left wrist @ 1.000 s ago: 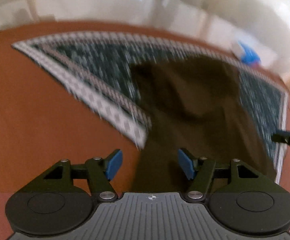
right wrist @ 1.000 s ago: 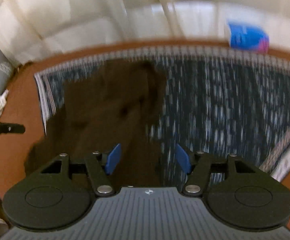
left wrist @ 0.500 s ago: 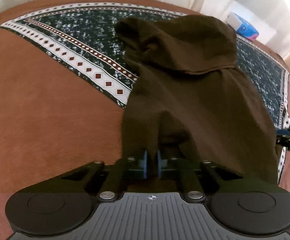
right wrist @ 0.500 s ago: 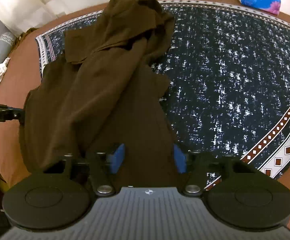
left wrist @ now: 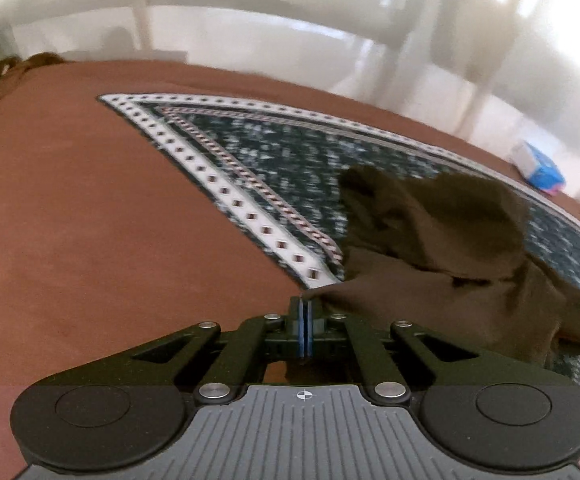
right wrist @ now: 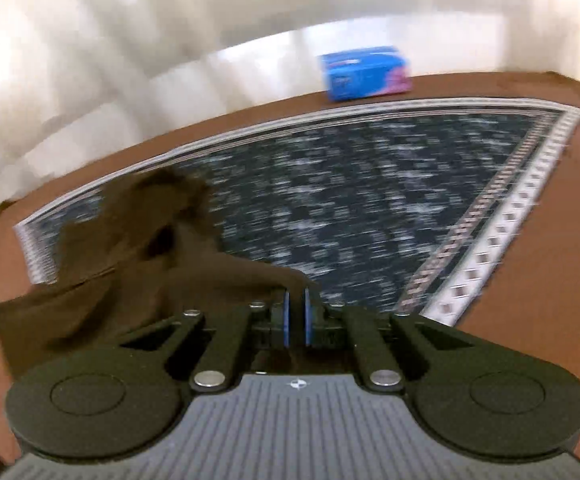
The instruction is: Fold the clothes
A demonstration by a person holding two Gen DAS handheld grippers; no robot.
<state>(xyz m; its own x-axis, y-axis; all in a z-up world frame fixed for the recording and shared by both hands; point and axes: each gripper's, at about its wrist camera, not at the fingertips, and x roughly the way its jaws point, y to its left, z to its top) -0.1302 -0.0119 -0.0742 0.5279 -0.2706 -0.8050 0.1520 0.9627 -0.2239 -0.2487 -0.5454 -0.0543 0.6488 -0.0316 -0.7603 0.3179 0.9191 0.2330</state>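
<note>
1. Cloth first: the dark brown soft fabric garment [left wrist: 442, 264] lay bunched on the dark blue speckled rug with a white diamond-patterned border [left wrist: 274, 168], its near edge drawn out toward both cameras and off the rug's border onto the reddish-brown cloth-covered surface [left wrist: 90, 220].
2. The left gripper [left wrist: 303, 330] was clenched on that near edge at one end, blue pads pressed together with brown fabric running into them.
3. The right gripper [right wrist: 296, 318] was clamped on the other end of the edge, fabric visible between its blue pads.
4. Both views were blurred, so the garment's outline and which hem was held could not be told.
5. Judged from this, the step in hand was pulling the garment taut to spread it flat. Doing it well would call for keeping both grips firm, the hands level and well apart, so the edge stayed straight.
6. The crumpled far part needed the tension to reach it; a slow, even pull would smooth it without dragging the rug.
7. The blue cardboard tissue box [right wrist: 366, 73] stood well apart at the far edge, no hindrance.
</note>
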